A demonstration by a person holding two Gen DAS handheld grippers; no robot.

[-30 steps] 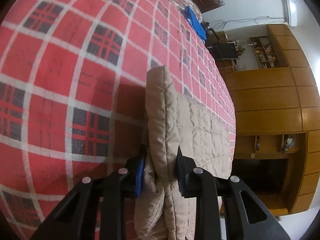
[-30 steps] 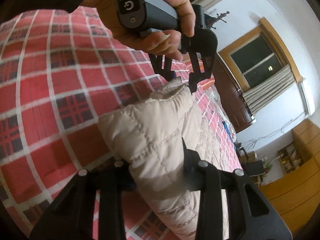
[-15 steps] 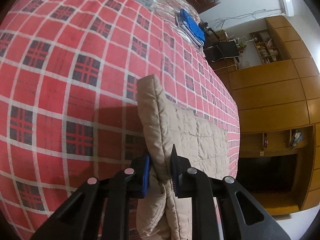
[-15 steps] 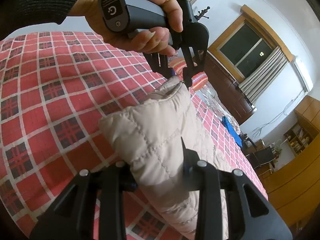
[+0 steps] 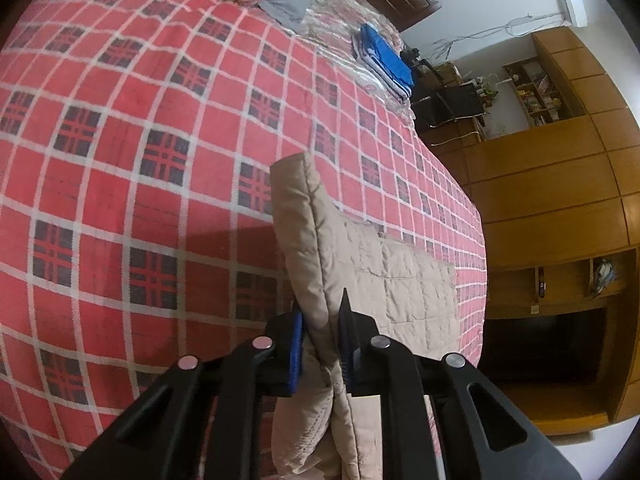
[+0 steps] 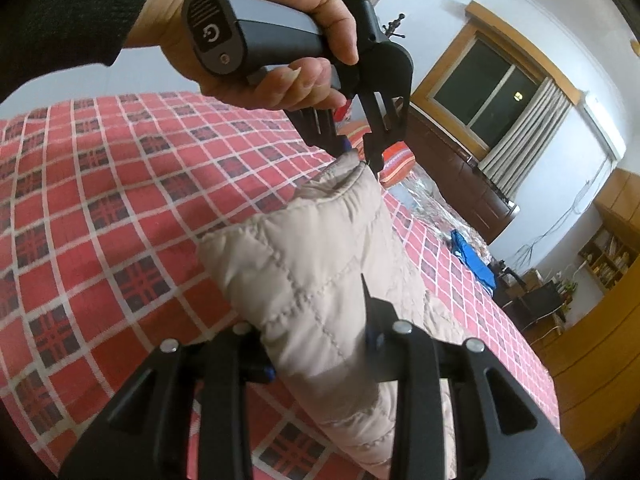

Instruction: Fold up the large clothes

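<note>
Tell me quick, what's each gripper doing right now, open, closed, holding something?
Left gripper: closed on the beige quilted jacket.
Right gripper: closed on the same jacket's padded edge.

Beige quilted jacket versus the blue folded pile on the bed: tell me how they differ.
The beige quilted jacket is padded and stitched in squares; the blue folded pile looks thin and flat. The jacket is partly lifted, clamped by the left gripper and the right gripper; the pile lies untouched at the bed's far end. Both are on the red plaid cover.
</note>
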